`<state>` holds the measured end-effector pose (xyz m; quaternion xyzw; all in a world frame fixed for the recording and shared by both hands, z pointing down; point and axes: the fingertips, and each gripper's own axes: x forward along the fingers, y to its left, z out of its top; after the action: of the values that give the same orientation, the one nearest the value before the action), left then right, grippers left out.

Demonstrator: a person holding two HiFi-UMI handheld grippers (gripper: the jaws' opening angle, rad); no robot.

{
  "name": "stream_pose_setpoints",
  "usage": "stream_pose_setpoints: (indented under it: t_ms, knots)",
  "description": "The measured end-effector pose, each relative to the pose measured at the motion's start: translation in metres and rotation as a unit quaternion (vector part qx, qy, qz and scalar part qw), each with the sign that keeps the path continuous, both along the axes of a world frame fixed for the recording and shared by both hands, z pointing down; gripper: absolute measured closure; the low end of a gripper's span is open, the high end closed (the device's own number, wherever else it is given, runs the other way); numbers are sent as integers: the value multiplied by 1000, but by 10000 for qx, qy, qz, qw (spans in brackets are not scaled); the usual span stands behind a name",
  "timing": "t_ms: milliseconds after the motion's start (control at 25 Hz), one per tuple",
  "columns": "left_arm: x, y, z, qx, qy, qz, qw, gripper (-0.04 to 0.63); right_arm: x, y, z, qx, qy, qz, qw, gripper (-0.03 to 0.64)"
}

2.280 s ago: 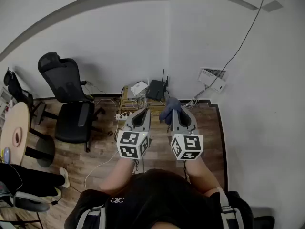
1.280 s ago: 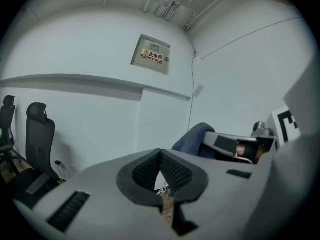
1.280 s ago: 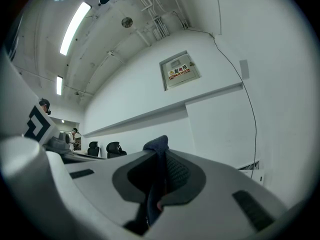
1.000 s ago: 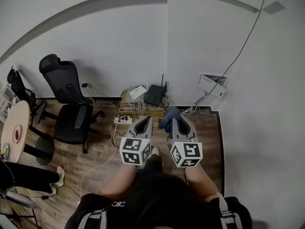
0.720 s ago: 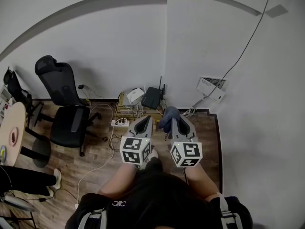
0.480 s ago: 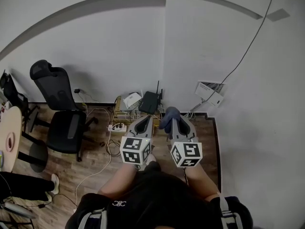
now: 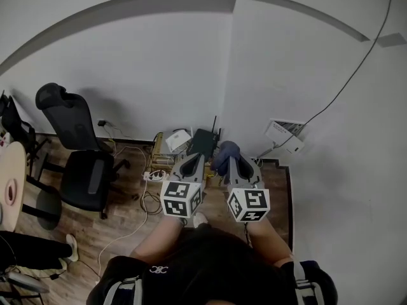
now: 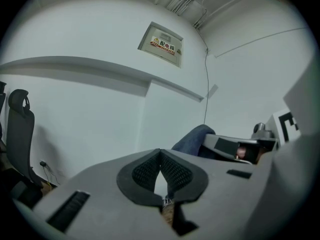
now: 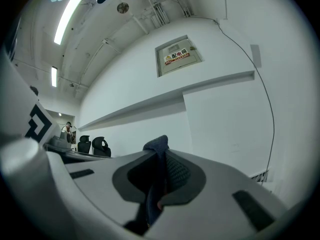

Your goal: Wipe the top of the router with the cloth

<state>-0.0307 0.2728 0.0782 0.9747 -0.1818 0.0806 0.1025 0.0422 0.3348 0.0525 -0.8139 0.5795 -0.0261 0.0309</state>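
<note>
Cloth (image 7: 224, 152) in right tongs (image 7: 233, 162) (router (image 7: 203, 142) beyond)

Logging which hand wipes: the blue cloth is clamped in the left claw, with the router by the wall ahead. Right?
Not quite. The blue cloth is clamped in the right claw, as the right gripper view shows; the left claw is shut on nothing. The router is by the wall ahead.

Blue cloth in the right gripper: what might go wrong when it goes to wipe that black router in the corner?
The blue cloth sticks out only a little beyond the right gripper, so hard jaws may scrape the black router. Its thin upright antenna could catch and tip. Loose cables lying nearby might snag.
</note>
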Motion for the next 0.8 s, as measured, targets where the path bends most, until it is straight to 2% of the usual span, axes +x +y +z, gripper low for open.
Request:
stream_pose_setpoints:
  t_ms: [560,800]
  knots:
    - [47,-110,9,-298,81,-14,9995,594,49,-110,5,-280,35,-5,9996,611]
    - [69,-142,25,-437,-11,60,9990,595,69,-142,16,-411,11,32,9991,611]
